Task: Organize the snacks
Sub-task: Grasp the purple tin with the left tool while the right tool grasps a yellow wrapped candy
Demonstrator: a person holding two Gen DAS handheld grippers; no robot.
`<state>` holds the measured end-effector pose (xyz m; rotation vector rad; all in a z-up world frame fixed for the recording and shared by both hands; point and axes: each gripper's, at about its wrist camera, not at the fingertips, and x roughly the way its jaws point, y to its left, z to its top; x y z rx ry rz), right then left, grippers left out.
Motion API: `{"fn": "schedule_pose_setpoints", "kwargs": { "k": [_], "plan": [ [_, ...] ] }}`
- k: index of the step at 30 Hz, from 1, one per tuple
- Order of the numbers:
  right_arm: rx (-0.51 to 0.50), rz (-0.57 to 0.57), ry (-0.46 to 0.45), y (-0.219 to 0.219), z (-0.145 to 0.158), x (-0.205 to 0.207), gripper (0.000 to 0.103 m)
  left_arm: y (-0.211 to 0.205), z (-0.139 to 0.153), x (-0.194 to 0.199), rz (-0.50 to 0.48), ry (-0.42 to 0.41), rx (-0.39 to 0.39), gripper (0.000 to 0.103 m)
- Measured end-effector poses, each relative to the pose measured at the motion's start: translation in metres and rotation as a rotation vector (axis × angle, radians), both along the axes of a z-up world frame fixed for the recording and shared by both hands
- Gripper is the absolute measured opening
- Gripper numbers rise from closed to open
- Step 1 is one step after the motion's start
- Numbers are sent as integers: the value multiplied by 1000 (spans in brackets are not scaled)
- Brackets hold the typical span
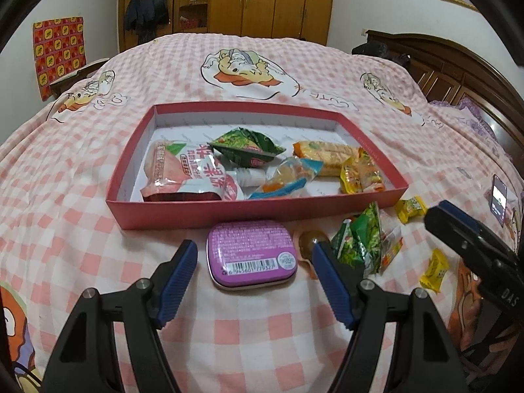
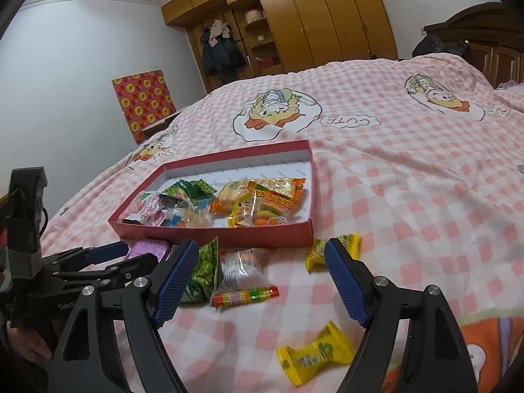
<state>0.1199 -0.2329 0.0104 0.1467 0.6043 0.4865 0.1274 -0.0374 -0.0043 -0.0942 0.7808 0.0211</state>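
Observation:
A red box (image 1: 203,216) (image 2: 262,231) on the bed holds several snack packets. In front of it lies a purple tin (image 1: 251,255) (image 2: 148,248), which sits between the blue pads of my open left gripper (image 1: 253,253) without being touched. A brown sweet (image 1: 310,240) and a green packet (image 1: 360,245) (image 2: 204,268) lie just to its right. My right gripper (image 2: 262,257) is open above a clear packet (image 2: 244,263) and a striped candy roll (image 2: 245,295). Yellow candies (image 2: 314,353) (image 2: 337,249) (image 1: 411,209) (image 1: 434,270) lie around it.
The bed has a pink checked cover (image 1: 82,245) with cartoon prints. A phone (image 1: 498,198) lies at the right. A wooden wardrobe (image 1: 271,0) and a dark headboard (image 1: 458,65) stand beyond the bed. A hand (image 2: 29,344) holds the left gripper's handle.

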Motion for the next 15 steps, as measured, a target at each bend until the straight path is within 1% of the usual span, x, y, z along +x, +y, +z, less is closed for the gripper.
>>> {"fn": "schedule_pose_setpoints", "kwargs": {
  "k": [4, 9, 12, 15],
  "plan": [
    [4, -26, -5, -7, 0, -8, 81, 2, -3, 2, 7, 12, -6, 76],
    [8, -56, 11, -13, -2, -9, 81, 1, -7, 5, -1, 28, -6, 76],
    [-47, -113, 29, -14, -6, -9, 81, -1, -11, 6, -9, 38, 2, 76],
    [-54, -143, 58, -20, -10, -7, 81, -3, -14, 8, -12, 46, 10, 76]
  ]
}}
